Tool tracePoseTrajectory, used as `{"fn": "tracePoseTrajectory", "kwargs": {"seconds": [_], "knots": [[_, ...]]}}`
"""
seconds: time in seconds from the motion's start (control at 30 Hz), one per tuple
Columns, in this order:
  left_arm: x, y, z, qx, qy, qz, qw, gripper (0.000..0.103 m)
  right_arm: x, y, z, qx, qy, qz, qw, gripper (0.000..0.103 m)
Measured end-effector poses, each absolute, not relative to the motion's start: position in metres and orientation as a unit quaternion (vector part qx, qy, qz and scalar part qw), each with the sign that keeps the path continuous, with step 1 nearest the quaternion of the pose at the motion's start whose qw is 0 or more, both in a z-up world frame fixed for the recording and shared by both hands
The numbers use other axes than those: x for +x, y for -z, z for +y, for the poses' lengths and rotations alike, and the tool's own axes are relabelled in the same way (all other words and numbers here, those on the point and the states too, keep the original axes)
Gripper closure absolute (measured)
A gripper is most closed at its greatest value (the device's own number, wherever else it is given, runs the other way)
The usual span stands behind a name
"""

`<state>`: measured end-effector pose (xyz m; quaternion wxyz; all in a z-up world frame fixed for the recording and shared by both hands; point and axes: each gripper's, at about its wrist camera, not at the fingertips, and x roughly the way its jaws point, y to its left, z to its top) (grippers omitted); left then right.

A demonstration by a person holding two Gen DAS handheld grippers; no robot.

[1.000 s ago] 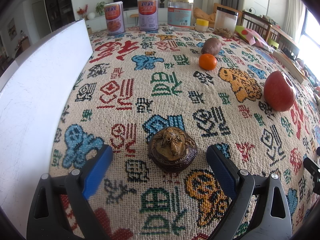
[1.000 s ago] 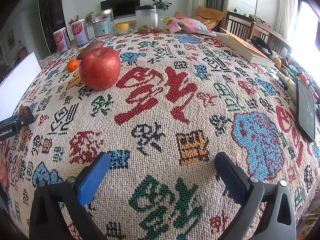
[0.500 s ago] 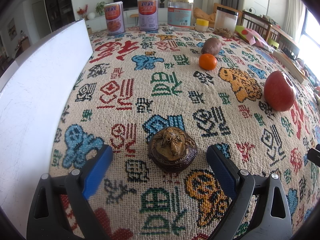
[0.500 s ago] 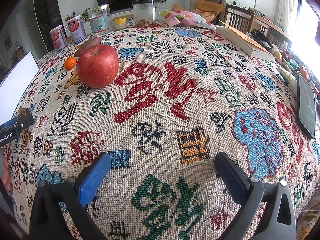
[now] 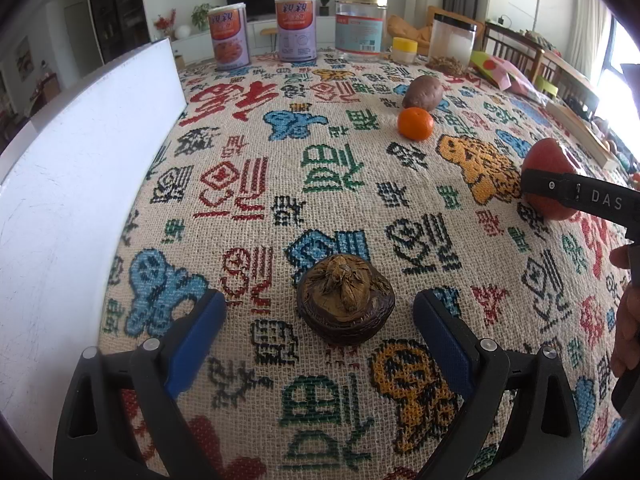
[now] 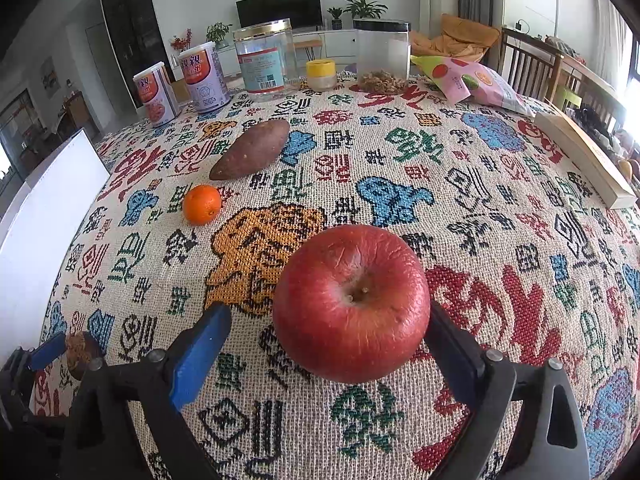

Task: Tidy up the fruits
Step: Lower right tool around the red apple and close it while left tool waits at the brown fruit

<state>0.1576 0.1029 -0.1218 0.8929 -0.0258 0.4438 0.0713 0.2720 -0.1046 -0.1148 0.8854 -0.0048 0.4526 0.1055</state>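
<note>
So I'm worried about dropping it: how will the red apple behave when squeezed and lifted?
The apple looks round and glossy, so it may slip or roll if pinched off-center. Its skin looks wrinkled, so perhaps slightly soft. The right tongs are closing around its widest part, which should help.

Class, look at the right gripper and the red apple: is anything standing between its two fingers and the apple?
Nothing visible does. The apple already sits between the closing jaws of the right gripper; a gap still shows at the blue finger.
</note>
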Motion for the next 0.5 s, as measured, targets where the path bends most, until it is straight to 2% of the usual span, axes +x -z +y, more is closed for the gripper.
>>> {"fn": "tracePoseTrajectory", "kwargs": {"seconds": [0.2, 0.37, 0.5], "knots": [[0.158, 0.122, 0.103, -0.026, -0.071, 0.444, 0.893, 0.007, 0.255, 0.106, -0.124, 0.017, -0.138, 0.451, 0.882, 0.036], [0.158, 0.122, 0.103, -0.026, -0.072, 0.444, 0.893, 0.007, 0.21, 0.085, -0.141, -0.006, -0.161, 0.445, 0.881, 0.036], [0.158, 0.122, 0.103, -0.025, -0.072, 0.444, 0.893, 0.006, 0.172, 0.092, -0.152, -0.013, -0.157, 0.45, 0.879, 0.036]]}}
